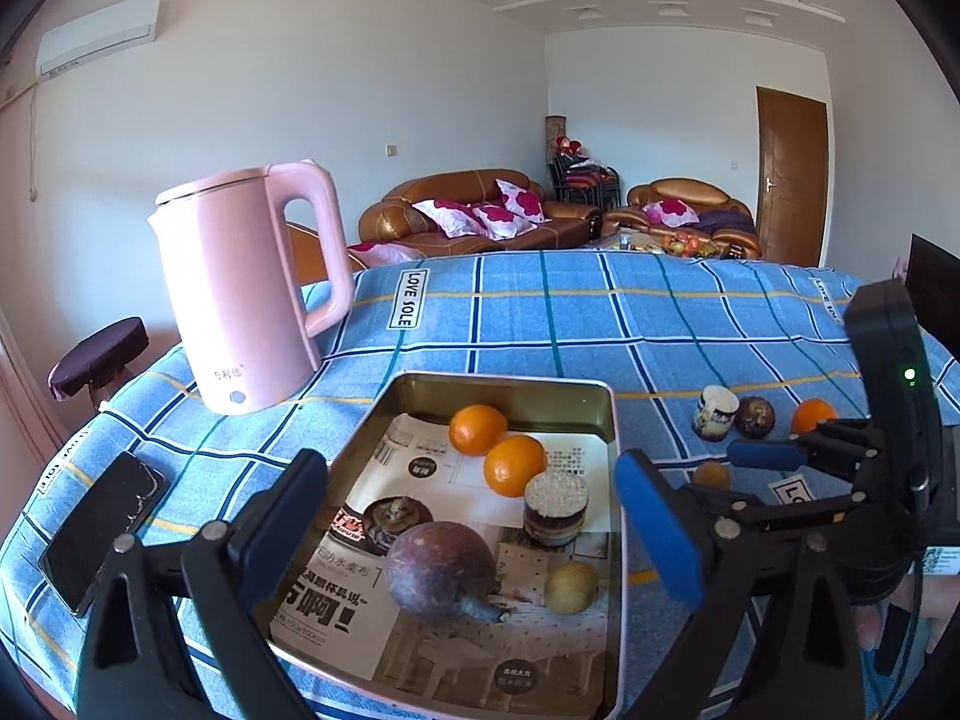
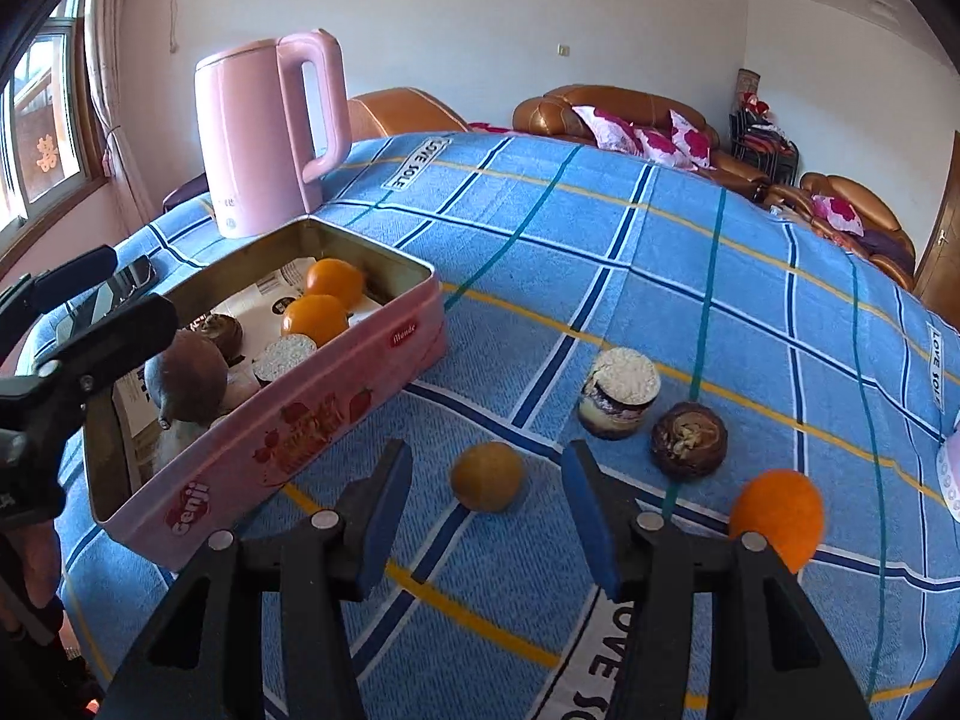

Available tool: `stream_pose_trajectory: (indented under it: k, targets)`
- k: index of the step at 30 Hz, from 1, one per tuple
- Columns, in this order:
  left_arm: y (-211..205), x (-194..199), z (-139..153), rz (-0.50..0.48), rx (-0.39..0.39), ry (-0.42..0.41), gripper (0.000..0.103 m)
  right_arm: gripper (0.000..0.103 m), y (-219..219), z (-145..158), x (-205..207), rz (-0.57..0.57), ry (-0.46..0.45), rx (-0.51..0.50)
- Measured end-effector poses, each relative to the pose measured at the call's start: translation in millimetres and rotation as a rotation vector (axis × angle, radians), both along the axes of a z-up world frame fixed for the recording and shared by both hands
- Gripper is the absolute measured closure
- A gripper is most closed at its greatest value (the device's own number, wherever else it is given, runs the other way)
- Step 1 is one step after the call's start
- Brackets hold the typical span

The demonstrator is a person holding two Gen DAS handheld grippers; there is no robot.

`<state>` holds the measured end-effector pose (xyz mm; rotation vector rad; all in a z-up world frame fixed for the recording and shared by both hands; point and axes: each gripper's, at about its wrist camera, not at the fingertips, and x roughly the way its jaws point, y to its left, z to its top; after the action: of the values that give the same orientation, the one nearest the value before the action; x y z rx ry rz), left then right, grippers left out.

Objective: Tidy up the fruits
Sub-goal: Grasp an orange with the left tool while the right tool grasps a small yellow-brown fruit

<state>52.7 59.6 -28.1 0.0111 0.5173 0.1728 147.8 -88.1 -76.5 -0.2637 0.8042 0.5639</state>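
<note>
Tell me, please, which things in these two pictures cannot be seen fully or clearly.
- Left wrist view: the tin is cut off by the bottom edge; the left tool, open, covers its near corners.
- Left wrist view: the small yellow fruit on the cloth is partly behind the right tool.
- Right wrist view: the purple fruit is partly hidden by the left tool's finger.
- Both views: print on the paper lining is too small to read.

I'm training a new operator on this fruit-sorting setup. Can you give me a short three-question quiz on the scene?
1. True or false: the left claw is holding a fruit.
2. How many oranges lie inside the pink tin?
3. Which loose item on the blue cloth sits nearest the right claw: A) orange, B) small tan fruit, C) foil-topped cup?

Key: 1 false, it is open and empty; 2 two; 3 B.
</note>
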Motion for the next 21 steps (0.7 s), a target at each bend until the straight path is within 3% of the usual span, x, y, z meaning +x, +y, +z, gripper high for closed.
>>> stream_pose_trajectory:
  k: [1, 3, 6, 9, 18, 21]
  targets:
    - [-1, 0, 0, -0.004, -0.003, 0.001, 0.004, 0.051, 1, -3, 3, -0.003, 0.016, -0.001]
    - [-3, 1, 1, -0.014, -0.009, 0.001, 0.004, 0.074, 3, -7, 9, -0.006, 0.054, -0.007]
    - [-10, 2, 1, -0.033, -0.013, 0.002, 0.004, 0.074, -3, -5, 7, -0.008, 0.054, 0.017]
    - [-23, 6, 4, -0.065, -0.023, 0.004, 0.004, 0.074, -16, 4, -4, -0.027, -0.004, 0.038]
    - [-81, 27, 4, -0.175, -0.016, 0.032, 0.004, 0.074, -85, 30, -15, -0.195, -0.141, 0.076]
    - [-97, 33, 3, -0.197, -0.014, 0.045, 0.004, 0.074, -107, 33, -11, -0.25, -0.149, 0.083]
